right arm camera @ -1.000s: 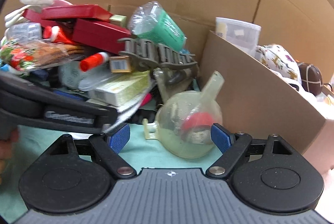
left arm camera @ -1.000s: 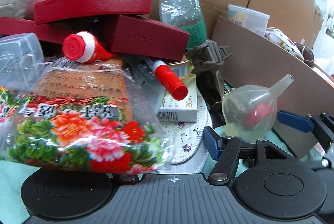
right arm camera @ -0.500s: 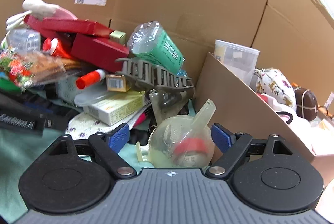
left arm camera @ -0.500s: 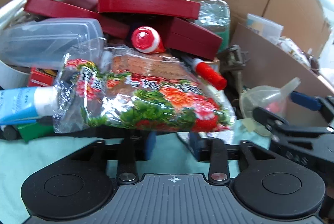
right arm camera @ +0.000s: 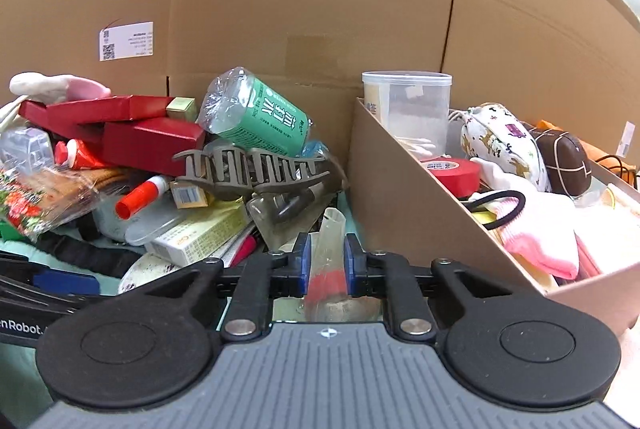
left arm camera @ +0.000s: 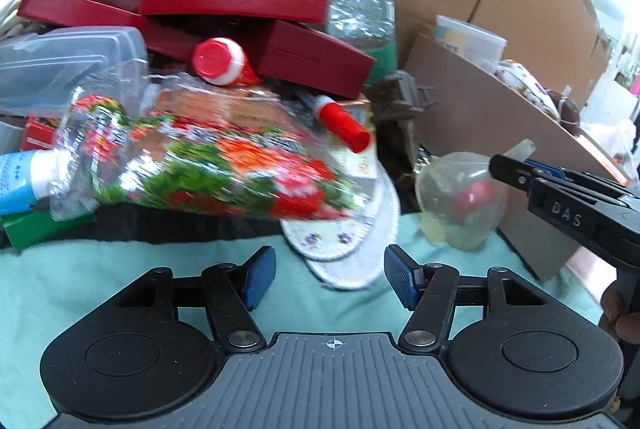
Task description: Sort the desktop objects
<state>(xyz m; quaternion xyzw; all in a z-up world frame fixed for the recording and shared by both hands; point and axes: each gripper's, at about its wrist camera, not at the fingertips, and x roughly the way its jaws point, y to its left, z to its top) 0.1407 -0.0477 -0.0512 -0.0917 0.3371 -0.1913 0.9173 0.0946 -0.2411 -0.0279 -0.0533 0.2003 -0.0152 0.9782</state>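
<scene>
Right hand-held gripper point(right arm camera: 326, 265) newly closing on funnel point(right arm camera: 330, 261) — left point(left arm camera: 330, 279) opening, empty, beside "DAS".

A translucent, pale yellowish funnel point(right arm camera: 329, 261) with something red inside is squeezed at its neck between two blue pads, spout tilted up and away. Its round bowl point(left arm camera: 460, 197) sits low over the teal table, beside the cardboard divider.
</scene>
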